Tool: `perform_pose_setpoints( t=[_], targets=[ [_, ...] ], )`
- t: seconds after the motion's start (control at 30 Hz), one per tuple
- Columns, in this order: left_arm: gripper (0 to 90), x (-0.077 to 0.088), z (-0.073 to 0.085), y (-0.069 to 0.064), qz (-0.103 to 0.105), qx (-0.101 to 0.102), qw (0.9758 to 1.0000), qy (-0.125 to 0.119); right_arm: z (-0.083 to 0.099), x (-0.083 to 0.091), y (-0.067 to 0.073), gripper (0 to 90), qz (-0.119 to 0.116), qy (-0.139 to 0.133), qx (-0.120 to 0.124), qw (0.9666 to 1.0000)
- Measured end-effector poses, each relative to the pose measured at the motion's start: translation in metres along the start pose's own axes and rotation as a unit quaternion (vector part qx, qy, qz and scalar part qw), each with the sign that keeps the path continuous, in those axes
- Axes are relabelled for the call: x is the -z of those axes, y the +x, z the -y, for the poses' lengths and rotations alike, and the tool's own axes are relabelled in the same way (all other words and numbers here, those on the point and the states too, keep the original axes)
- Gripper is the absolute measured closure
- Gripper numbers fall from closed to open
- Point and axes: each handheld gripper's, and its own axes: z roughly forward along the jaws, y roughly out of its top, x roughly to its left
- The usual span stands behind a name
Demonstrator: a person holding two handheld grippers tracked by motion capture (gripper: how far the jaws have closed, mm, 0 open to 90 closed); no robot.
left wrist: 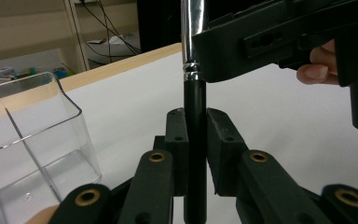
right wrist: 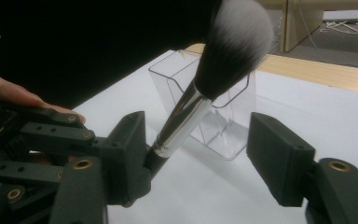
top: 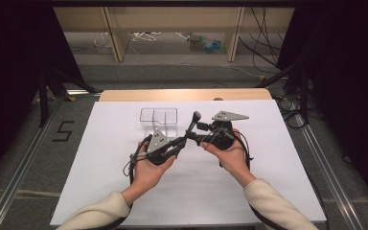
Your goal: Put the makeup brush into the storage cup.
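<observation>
**Makeup brush [top: 191, 125] held above white table**

Makeup brush with black handle, shiny silver collar and dark bristle head fading to white tips. Pinched at the black handle by the left gripper [top: 182, 141], pads pressed tight on either side, head tilted up and away over the white table [top: 100, 182]. Just in front of a clear plastic box [top: 158, 118] split into compartments.

Seen close in the left gripper view: handle [left wrist: 195, 140] upright between the two black pads, silver collar above, right gripper [left wrist: 279, 37] alongside it. Seen in the right gripper view: fluffy head [right wrist: 235, 42] and collar in full, clear box [right wrist: 223, 126] behind; right gripper [right wrist: 200, 154] spread around the collar, one pad beside it, the other well apart, not pinching.

From above: both forearms in cream sleeves, left hand [top: 148, 165] palm up under its gripper, right hand [top: 230, 153] cupped around its own [top: 199, 136], grippers pointed toward each other.
</observation>
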Motion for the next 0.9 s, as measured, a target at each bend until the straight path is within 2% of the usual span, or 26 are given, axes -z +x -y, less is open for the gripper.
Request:
perform_pose_setpoints(
  t=[0.03, 0.1, 0.13, 0.27, 0.37, 0.5, 0.53, 0.57, 0.63, 0.7, 0.83, 0.9],
  targets=[
    [79.2, 0.000, 0.000, -0.001, 0.001, 0.002, 1.0000, 0.000, 0.000, -0.001, -0.001, 41.9, 0.003, -0.005, 0.007, 1.0000],
    [79.2, 0.000, 0.000, -0.001, 0.001, 0.002, 1.0000, 0.001, -0.001, -0.001, 0.001, 45.0, 0.000, 0.002, -0.006, 1.0000],
    [79.2, -0.001, 0.000, -0.001, 0.002, 0.001, 1.0000, 0.001, -0.001, -0.002, 0.000, 46.8, 0.002, -0.005, 0.003, 1.0000],
    [79.2, -0.001, 0.000, 0.000, 0.002, -0.002, 1.0000, 0.003, -0.001, -0.003, 0.000, 53.8, -0.001, -0.010, 0.003, 0.9999],
    [79.2, -0.002, 0.001, 0.000, 0.002, 0.003, 1.0000, 0.004, -0.001, -0.003, 0.002, 59.9, -0.005, -0.002, -0.009, 0.9999],
    [79.1, -0.002, 0.002, 0.000, 0.001, 0.001, 1.0000, 0.004, -0.001, -0.006, 0.003, 66.0, -0.004, -0.011, 0.002, 0.9999],
    [79.2, -0.002, 0.002, 0.000, 0.001, 0.002, 1.0000, 0.004, -0.002, -0.006, 0.003, 66.7, -0.004, -0.010, -0.001, 0.9999],
    [79.1, -0.003, 0.002, 0.000, 0.001, 0.001, 1.0000, 0.005, -0.002, -0.006, 0.003, 67.6, -0.006, -0.011, -0.001, 0.9999],
    [79.1, -0.003, 0.003, 0.000, 0.002, 0.004, 1.0000, 0.008, -0.002, -0.005, 0.004, 70.3, -0.017, -0.002, -0.017, 0.9997],
    [79.1, -0.005, 0.004, 0.000, 0.007, 0.003, 0.9999, 0.009, -0.003, -0.004, 0.005, 75.9, -0.030, -0.001, -0.018, 0.9994],
    [78.4, -0.005, 0.003, 0.002, 0.022, -0.008, 0.9996, 0.014, -0.006, -0.003, 0.010, 78.3, -0.036, 0.007, 0.002, 0.9993],
    [71.8, -0.003, 0.002, 0.004, 0.030, -0.020, 0.9993, 0.007, -0.007, -0.003, 0.011, 78.4, -0.034, 0.012, 0.013, 0.9993]
  ],
)
